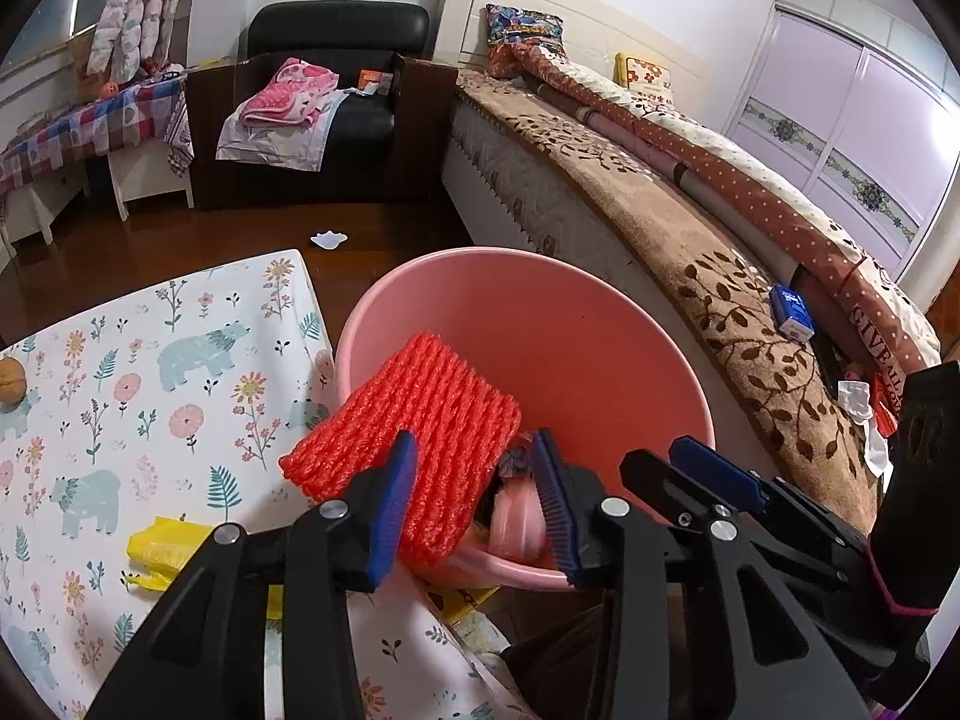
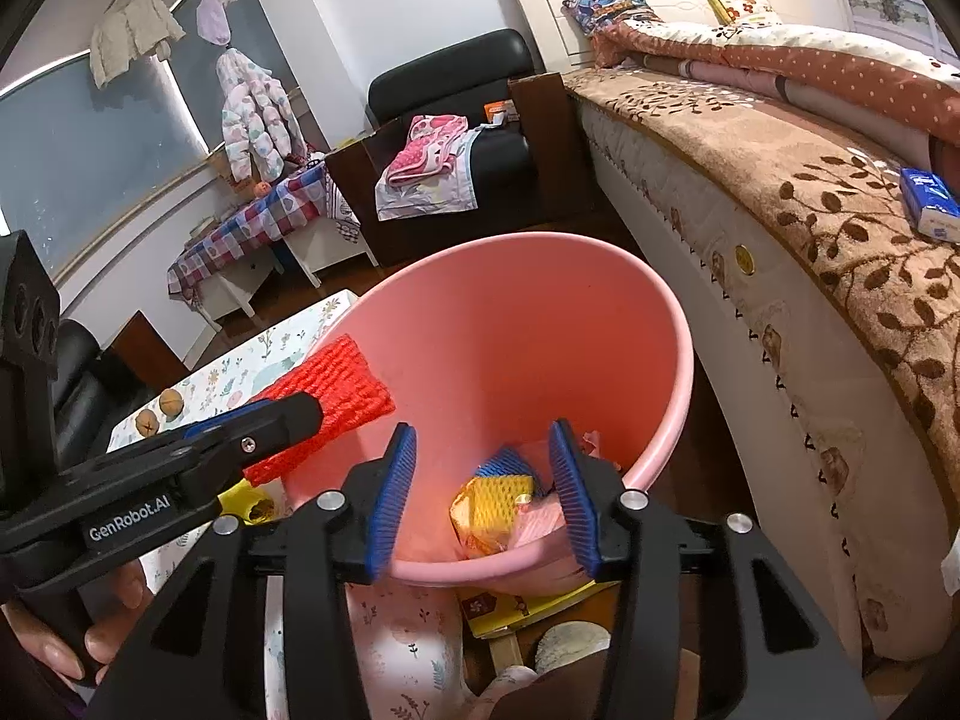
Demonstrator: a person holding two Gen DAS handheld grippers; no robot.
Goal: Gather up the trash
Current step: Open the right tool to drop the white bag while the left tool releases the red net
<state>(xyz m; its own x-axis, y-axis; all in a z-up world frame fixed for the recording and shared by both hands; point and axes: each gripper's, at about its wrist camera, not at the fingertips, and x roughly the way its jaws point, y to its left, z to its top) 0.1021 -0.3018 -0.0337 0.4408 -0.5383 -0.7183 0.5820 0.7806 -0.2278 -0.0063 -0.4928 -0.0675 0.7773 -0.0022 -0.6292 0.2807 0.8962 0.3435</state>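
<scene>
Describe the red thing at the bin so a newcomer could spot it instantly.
Find the large pink plastic bin between the floral-cloth table and the bed. Over its table-side rim lies the red ribbed foam-net sleeve, at the left gripper. Unlike the yellow foam net inside, it is bright red.

Red foam net [image 1: 408, 450] overhangs the pink bin's [image 1: 600, 276] otherwise open mouth.

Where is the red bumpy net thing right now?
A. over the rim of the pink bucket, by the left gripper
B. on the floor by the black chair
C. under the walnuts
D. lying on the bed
A: the red foam net hangs over the pink bucket rim, between the left gripper fingers.
</scene>
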